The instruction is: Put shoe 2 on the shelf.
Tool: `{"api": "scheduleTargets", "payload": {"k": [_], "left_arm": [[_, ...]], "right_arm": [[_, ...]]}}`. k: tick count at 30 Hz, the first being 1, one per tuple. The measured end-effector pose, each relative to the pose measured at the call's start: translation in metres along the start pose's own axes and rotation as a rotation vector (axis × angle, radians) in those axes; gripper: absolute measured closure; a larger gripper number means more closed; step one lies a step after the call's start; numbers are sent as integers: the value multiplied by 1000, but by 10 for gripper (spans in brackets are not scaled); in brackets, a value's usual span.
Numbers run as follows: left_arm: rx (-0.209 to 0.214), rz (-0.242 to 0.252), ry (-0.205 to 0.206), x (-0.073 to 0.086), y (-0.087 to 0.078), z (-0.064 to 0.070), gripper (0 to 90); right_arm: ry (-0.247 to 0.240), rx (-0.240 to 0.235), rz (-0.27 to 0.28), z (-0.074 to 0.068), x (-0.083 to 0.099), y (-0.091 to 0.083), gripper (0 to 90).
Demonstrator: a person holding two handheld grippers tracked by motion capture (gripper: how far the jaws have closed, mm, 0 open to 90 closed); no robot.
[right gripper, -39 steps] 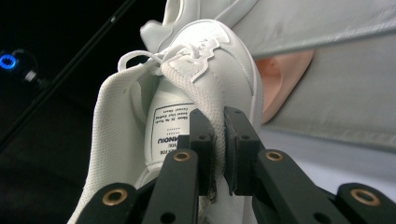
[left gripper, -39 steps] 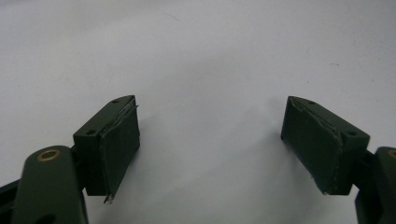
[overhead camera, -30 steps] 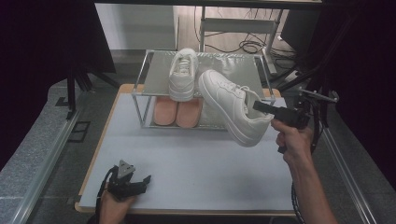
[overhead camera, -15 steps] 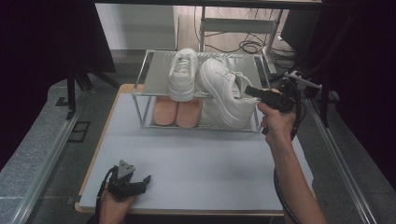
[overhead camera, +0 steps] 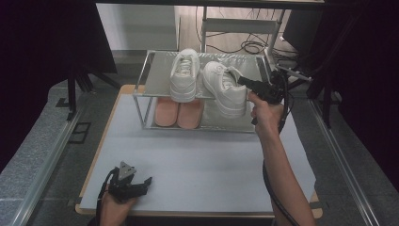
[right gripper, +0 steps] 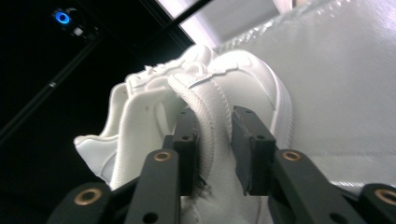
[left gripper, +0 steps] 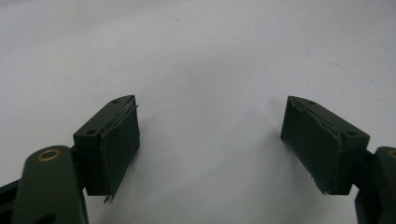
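A metal two-tier shoe rack (overhead camera: 149,70) stands at the back of the table. One white sneaker (overhead camera: 184,75) rests on its top shelf. A second white sneaker (overhead camera: 225,89) (right gripper: 205,93) lies beside it on the right of that shelf, heel toward me. My right gripper (overhead camera: 242,81) (right gripper: 215,149) is shut on the padded collar of this sneaker. A pair of pink shoes (overhead camera: 178,113) sits on the lower shelf. My left gripper (overhead camera: 143,182) (left gripper: 212,140) rests open near the table's front left, nothing between its jaws, above the bare mat.
The grey mat (overhead camera: 202,160) covers the table in front of the rack. Metal rails (overhead camera: 42,169) run along both sides of the table. Cables (overhead camera: 249,46) and dark stands lie behind the rack.
My right gripper carried the white sneaker from in front of the rack up and back onto the top shelf beside the other one. The left gripper stayed put.
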State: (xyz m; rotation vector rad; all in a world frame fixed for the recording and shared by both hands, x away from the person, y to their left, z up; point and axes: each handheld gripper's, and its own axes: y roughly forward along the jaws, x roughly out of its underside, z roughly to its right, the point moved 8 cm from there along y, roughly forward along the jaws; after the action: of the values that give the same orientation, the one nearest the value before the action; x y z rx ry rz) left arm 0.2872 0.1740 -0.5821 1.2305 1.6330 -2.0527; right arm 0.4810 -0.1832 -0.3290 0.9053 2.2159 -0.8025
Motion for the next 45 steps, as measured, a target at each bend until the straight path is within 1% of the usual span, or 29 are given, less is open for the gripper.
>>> {"api": "scheduleTargets", "payload": {"k": [1,2,3,4,6,8,10,11,14,16,17,19,22,24,25,26,27,28,29,30,31,32,33,36,38,39,41,43,45], "left_arm": [[0,0,0,0,0,0,195],[0,0,1,0,0,0,195],[0,0,0,0,0,0,195],[0,-1,1,0,0,0,195],[0,-1,1,0,0,0,195],[0,0,1,0,0,0,195],[-1,0,1,0,0,0,195],[-1,1,0,0,0,0,195],[-1,0,0,0,0,0,194],[-1,0,0,0,0,0,195],[-1,1,0,0,0,0,195],[-1,1,-1,0,0,0,194],[-1,-1,1,0,0,0,194],[-1,-2,2,0,0,0,195],[-1,-2,2,0,0,0,195],[-1,-2,2,0,0,0,195],[-1,-2,2,0,0,0,195],[-1,-2,2,0,0,0,195],[-1,-2,2,0,0,0,195],[-1,-1,2,0,0,0,195],[-1,-1,1,0,0,0,195],[-1,1,-1,0,0,0,194],[-1,1,-1,0,0,0,195],[-2,1,-1,0,0,0,195],[-2,1,-1,0,0,0,195],[-1,1,-2,0,0,0,195],[-1,1,-1,0,0,0,195],[-1,1,-1,0,0,0,195],[-1,1,-1,0,0,0,194]], "right_arm": [[-8,3,9,0,0,1,679],[-13,-5,7,0,0,1,635],[-9,-28,7,1,-1,0,611],[6,-41,10,1,-2,0,592],[26,-77,7,5,-3,-3,570],[25,-89,14,9,-5,-8,567],[12,-99,25,12,-6,-14,566],[-5,-97,28,16,-6,-19,566],[-33,-108,33,22,-5,-29,565],[-68,-106,30,25,-1,-36,569],[-103,-98,28,27,3,-40,576],[-143,-92,27,29,8,-45,588],[-223,-92,28,32,19,-53,648],[-264,-86,22,33,25,-58,722],[-294,-80,15,34,29,-60,756],[-328,-79,8,34,34,-62,797],[-346,-84,1,33,38,-63,821],[-381,-83,-8,32,43,-64,846],[-402,-77,-11,32,47,-65,868],[-423,-82,-19,30,51,-66,889],[-449,-89,-27,28,57,-66,898],[-466,-81,-32,27,61,-66,900],[-496,-78,-44,24,66,-65,900],[-541,-72,-62,18,77,-63,900],[-559,-53,-54,16,79,-62,900],[-559,-53,-52,16,79,-62,900],[-540,-67,-55,17,79,-62,900],[-539,-67,-53,16,79,-62,900],[-531,-81,-56,15,82,-62,900]]}}
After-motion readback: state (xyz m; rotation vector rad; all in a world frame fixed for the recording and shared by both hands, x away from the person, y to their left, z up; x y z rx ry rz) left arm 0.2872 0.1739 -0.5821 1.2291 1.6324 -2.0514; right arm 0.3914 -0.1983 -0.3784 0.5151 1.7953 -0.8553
